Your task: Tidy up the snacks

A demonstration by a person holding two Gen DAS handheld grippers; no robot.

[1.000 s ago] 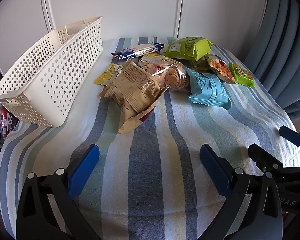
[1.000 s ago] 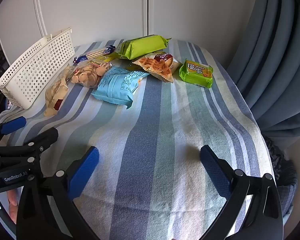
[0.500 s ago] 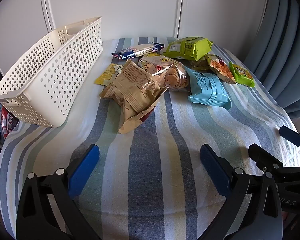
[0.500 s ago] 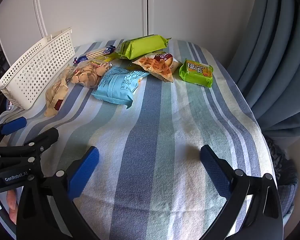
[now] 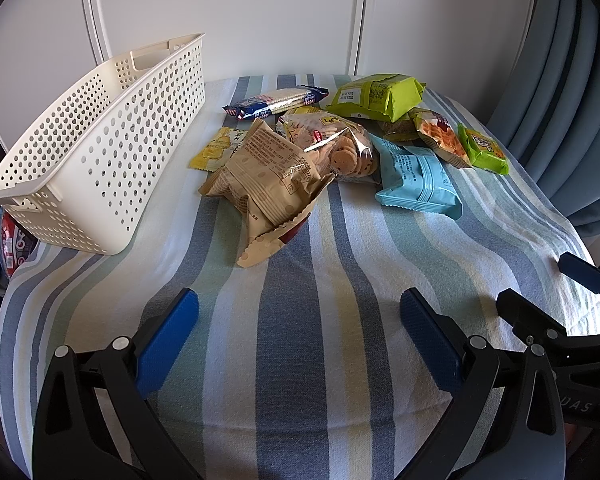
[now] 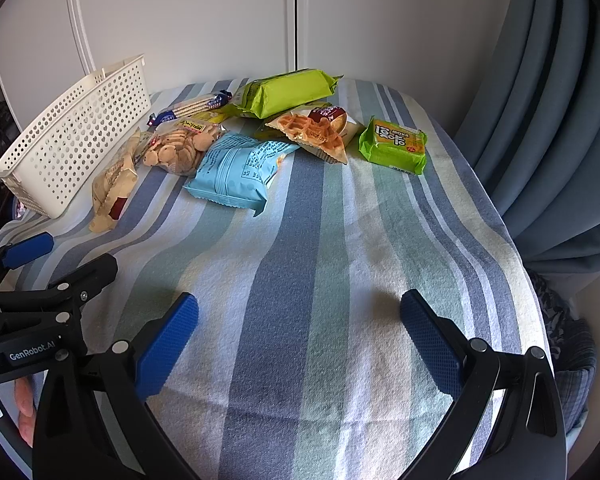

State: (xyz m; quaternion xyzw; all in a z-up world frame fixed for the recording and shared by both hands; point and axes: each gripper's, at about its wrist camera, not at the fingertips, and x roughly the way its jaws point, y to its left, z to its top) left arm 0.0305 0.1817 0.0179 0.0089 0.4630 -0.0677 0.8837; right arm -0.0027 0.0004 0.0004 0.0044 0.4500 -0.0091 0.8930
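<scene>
Where the striped cloth (image 5: 300, 360) runs toward the white cupboard doors (image 5: 228, 16), a loose heap of snacks on its far half. Nearest of them, a tan crinkled bag (image 5: 266, 178), tilted and partly over a clear bag of small cookies (image 5: 342, 148). Just right of those, a pale blue packet (image 5: 416, 178) lying flat. Behind, a yellow sachet (image 5: 216, 148) peeking out at the left, a long cracker sleeve with blue ends (image 5: 276, 102), and a big lime-green pack (image 5: 376, 94) at the back. Further right, a waffle packet (image 6: 314, 130) leaning against the heap, and a small green packet with an orange face (image 6: 394, 146) a little apart from the rest. Left of the heap, a cream perforated basket (image 5: 100, 152), near the tan bag but not touching; nothing visible inside from these angles. Over the near, bare part of the cloth, left gripper (image 5: 298, 340) with blue pads spread wide, nothing between them. Right gripper (image 6: 298, 338) just beside it, likewise spread wide and holding nothing. Blue-grey curtain (image 6: 556, 120) hanging along the right edge. A bit of a hand (image 6: 24, 408) under the left tool, in the right wrist view.
</scene>
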